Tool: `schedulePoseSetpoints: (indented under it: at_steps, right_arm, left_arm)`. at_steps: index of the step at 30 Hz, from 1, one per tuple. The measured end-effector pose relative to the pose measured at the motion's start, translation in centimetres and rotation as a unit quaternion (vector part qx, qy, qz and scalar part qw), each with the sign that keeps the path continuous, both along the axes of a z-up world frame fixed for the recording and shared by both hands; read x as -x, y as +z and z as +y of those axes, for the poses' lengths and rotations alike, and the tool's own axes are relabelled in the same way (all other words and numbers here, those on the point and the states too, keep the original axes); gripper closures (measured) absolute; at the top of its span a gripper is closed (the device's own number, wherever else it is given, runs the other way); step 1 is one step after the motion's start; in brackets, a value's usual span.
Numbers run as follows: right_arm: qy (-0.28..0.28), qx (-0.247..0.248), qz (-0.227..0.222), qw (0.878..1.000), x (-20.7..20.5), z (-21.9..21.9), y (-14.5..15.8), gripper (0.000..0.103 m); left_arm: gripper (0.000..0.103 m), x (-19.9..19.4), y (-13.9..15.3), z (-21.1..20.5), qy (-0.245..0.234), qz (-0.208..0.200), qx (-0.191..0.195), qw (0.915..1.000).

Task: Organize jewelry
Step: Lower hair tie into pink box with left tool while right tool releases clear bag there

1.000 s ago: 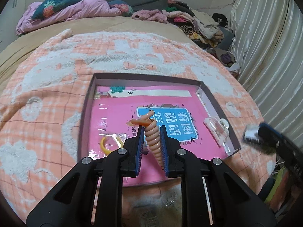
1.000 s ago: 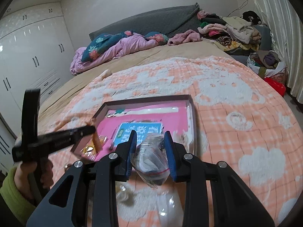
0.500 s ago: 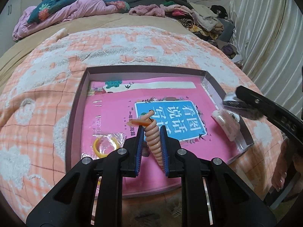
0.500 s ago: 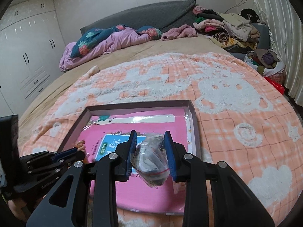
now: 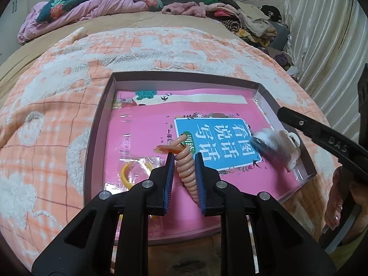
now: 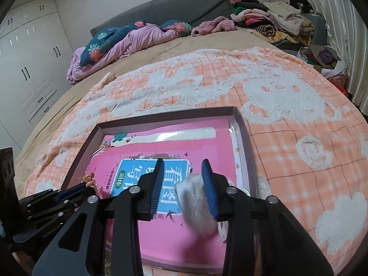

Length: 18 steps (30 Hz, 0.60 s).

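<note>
Left tongs [image 5: 183,163] are clamping a peach coiled hair tie [image 5: 186,169], while right tongs [image 6: 183,186], jaws just opening, are letting a blurred clear bag [image 6: 197,205] go above the pink book [image 6: 161,234] reading "看图说话写话".

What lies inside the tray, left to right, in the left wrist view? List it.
Yellow ring in a clear bag → peach coil hair tie in the left gripper → blurred clear packet → pale hair claw clip by the tray's right wall.
</note>
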State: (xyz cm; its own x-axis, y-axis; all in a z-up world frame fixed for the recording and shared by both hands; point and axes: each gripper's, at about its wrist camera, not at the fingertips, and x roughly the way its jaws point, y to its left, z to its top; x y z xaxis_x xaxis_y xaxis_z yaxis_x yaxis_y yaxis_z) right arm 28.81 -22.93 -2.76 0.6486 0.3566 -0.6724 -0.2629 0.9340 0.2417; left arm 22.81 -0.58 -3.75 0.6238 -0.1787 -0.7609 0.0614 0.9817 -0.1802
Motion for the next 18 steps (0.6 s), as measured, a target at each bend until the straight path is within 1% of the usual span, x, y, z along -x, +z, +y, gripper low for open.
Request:
schedulePoseSetpoints:
  at_steps: [6, 10, 12, 15, 16, 18]
  right_arm:
    - [-0.008, -0.003, -0.024, 1.000, 2.1, -1.4, 1.3, 0.043]
    - [-0.017, -0.005, -0.029, 0.999, 3.5, -2.5, 1.7, 0.038]
    - [-0.021, -0.005, -0.031, 0.999, 4.0, -3.0, 1.8, 0.035]
    - [-0.027, -0.006, -0.037, 0.999, 5.0, -3.7, 2.2, 0.028]
    - [-0.028, -0.007, -0.039, 0.999, 5.3, -3.9, 2.4, 0.028]
    - [-0.030, -0.009, -0.043, 0.999, 5.8, -4.2, 2.7, 0.025]
  left_arm:
    - [0.092, -0.1, -0.1, 0.0, 0.001, 0.002, -0.002, 1.0000]
    - [0.090, 0.0, -0.1, 0.0, 0.001, 0.003, -0.002, 1.0000]
    - [0.082, 0.0, 0.0, 0.0, 0.003, 0.002, -0.003, 1.0000]
    - [0.076, 0.2, 0.2, 0.0, 0.005, 0.001, -0.002, 1.0000]
    - [0.074, 0.4, 0.3, 0.1, 0.007, -0.001, -0.001, 1.0000]
    - [0.063, 0.7, 0.8, 0.2, 0.011, -0.005, -0.001, 0.9999]
